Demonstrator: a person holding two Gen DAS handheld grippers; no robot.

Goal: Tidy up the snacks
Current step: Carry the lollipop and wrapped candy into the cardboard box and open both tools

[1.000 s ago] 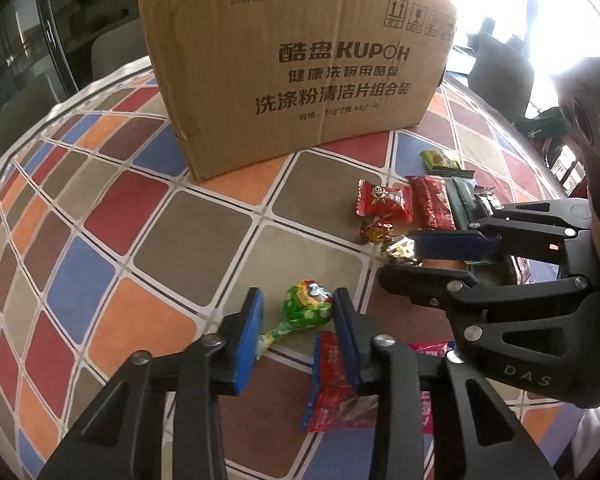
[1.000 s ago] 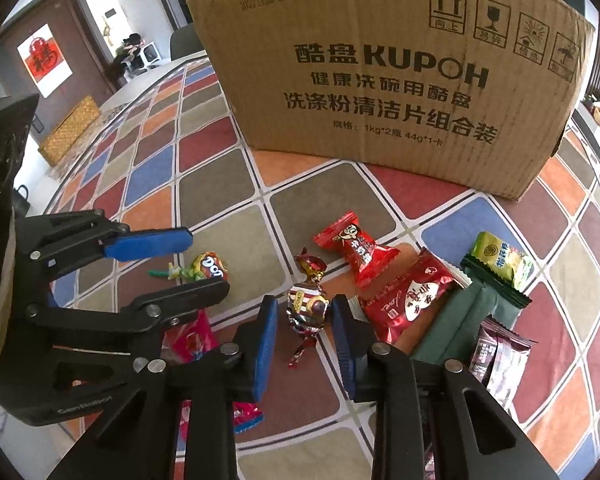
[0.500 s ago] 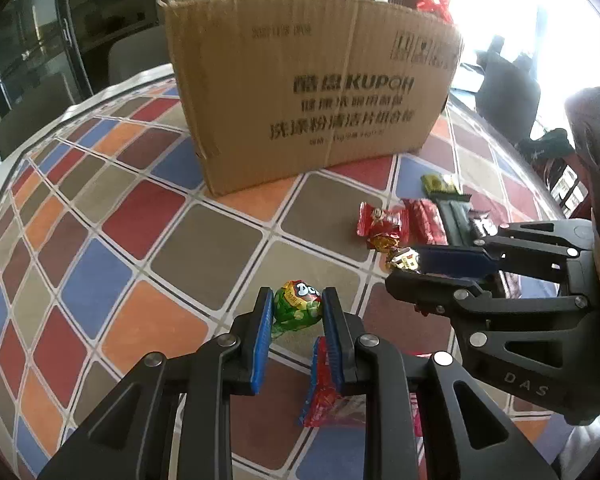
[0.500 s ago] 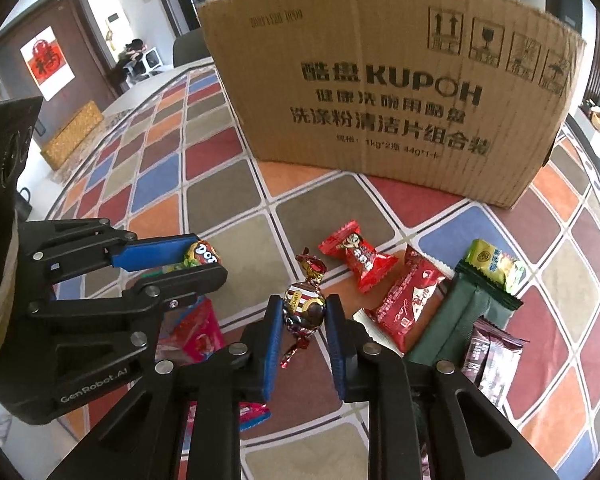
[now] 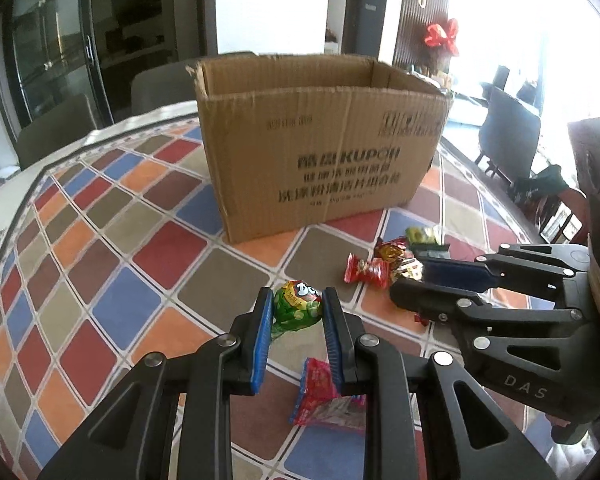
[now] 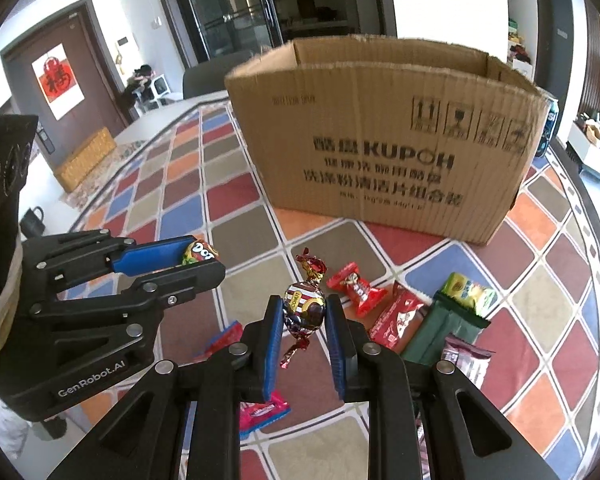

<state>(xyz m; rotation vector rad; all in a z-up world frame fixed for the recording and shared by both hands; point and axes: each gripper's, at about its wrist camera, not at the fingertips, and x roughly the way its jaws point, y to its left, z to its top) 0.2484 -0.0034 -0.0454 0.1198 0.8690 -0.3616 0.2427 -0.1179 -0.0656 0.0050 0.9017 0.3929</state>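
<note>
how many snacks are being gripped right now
2. A green lollipop is clamped in the left gripper, and a foil-wrapped chocolate candy is clamped in the right gripper. The other snacks lie on the table.

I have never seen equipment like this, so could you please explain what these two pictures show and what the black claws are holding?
There is no robot: a person holds a two-finger gripper in each hand, and a wide-angle camera on each looks along its fingers. In the left camera's picture, the left gripper is clamped on a green lollipop. In the right camera's picture, the right gripper is clamped on a foil-wrapped chocolate. Both sweets are off the table. On the patterned tablecloth lie more wrapped snacks, among them a red candy, before an open cardboard box.
</note>
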